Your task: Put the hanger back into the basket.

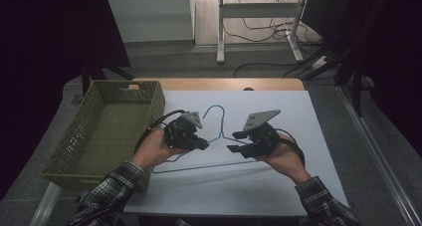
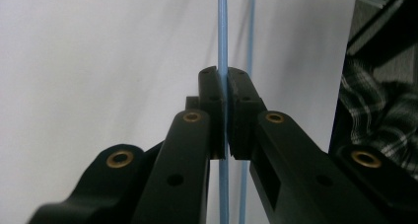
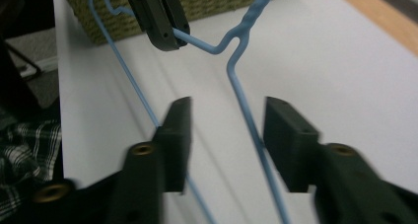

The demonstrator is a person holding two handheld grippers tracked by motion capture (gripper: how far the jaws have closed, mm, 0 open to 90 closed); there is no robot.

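A thin wire hanger (image 1: 214, 159), pale blue, sits near the middle of the high view on a white board (image 1: 278, 191) that covers most of the table. It is a bare, slender triangle of wire with a twisted neck and an open hook. The hook curls toward the top of the frame, just above the two grippers, and the long bottom bar runs left to right below them, dipping slightly at its left end. So its long axis goes across the picture and its hook points away from the person.

The left gripper (image 1: 203, 145), centre-left in the high view, is clamped tight on the hanger's left shoulder. In the left gripper view the pads meet on the blue wire (image 2: 223, 46), which runs straight up the frame between them, with a second strand just to its right.

The right gripper (image 1: 236, 141) sits centre-right, its jaws parted about halfway. In the right gripper view the hanger's right shoulder wire (image 3: 244, 105) passes between the pads, close to the right one; whether it touches is hard to tell because of blur.

A green woven basket (image 1: 107, 131) stands at the left of the high view, beside the board's left edge.
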